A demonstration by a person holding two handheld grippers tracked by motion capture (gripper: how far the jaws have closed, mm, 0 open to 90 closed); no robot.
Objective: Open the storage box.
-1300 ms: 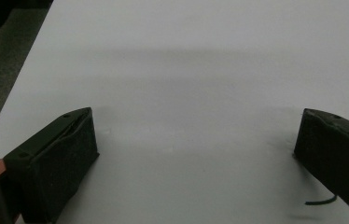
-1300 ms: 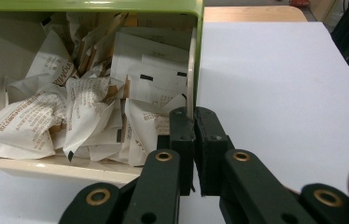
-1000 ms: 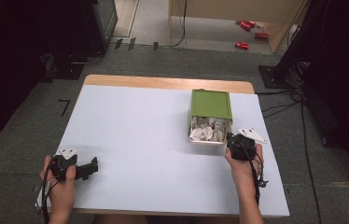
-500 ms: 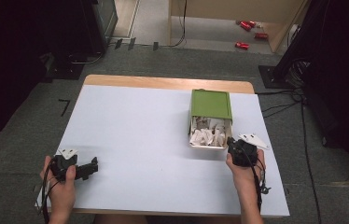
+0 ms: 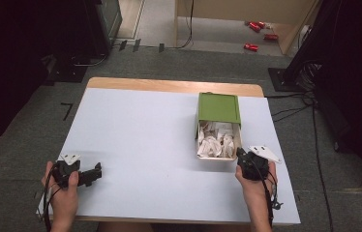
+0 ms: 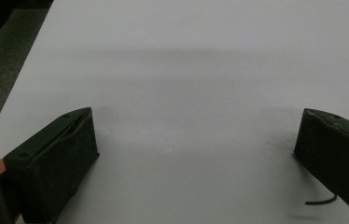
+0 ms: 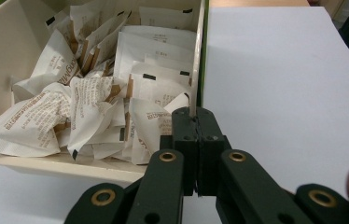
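The right gripper (image 7: 196,122) pinches the thin cardboard wall of the light, flimsy sachet box (image 5: 218,155); the left gripper (image 6: 196,154) rests with jaws apart, holding nothing.

A table (image 5: 169,145) with a pale, matte white top and a strip of bare wood along the far edge (image 5: 169,85). On the right half, well back from the near edge, a cardboard box (image 5: 218,126): green sleeve at its far end, cream tray (image 7: 4,65) drawn out toward the near side and heaped with crumpled white paper sachets (image 7: 93,102). Left of the box, plain white surface out to the left edge (image 6: 18,93).
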